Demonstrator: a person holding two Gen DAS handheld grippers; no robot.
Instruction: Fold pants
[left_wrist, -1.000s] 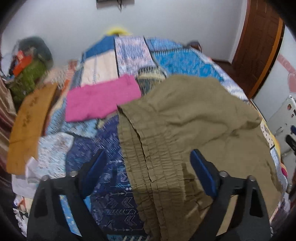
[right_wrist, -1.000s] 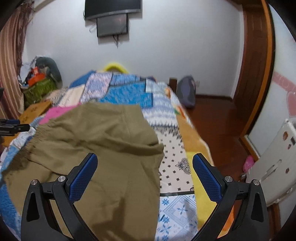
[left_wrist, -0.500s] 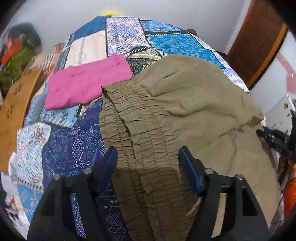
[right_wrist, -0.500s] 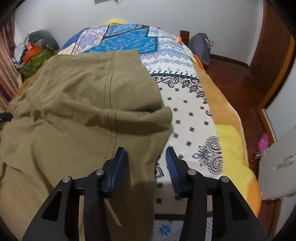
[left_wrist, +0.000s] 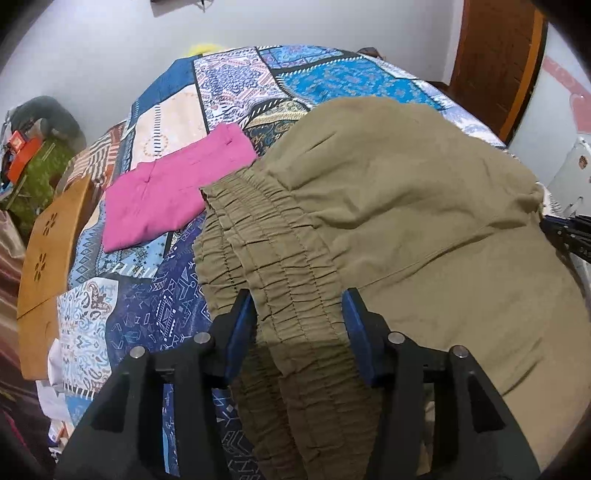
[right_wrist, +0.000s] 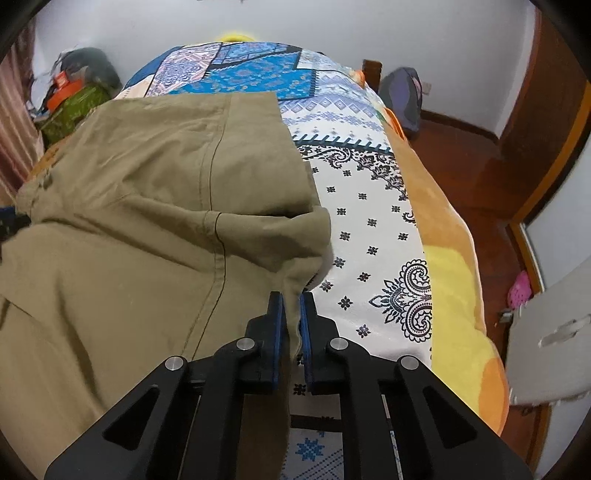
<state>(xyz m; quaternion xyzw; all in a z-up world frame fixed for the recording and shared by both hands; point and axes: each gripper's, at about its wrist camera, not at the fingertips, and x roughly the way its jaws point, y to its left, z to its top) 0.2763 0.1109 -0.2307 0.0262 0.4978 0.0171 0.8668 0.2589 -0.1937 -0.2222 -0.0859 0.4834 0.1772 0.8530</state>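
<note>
Even, soft indoor lighting; faint shadow under the black two-finger left gripper (left_wrist: 297, 325); strong fisheye bending and dark vignette at edges; slight blur at periphery

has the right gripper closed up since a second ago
Yes. The right gripper fingers, wide apart over the bedspread a second ago, have closed inward and now pinch the edge of the olive pants.
</note>
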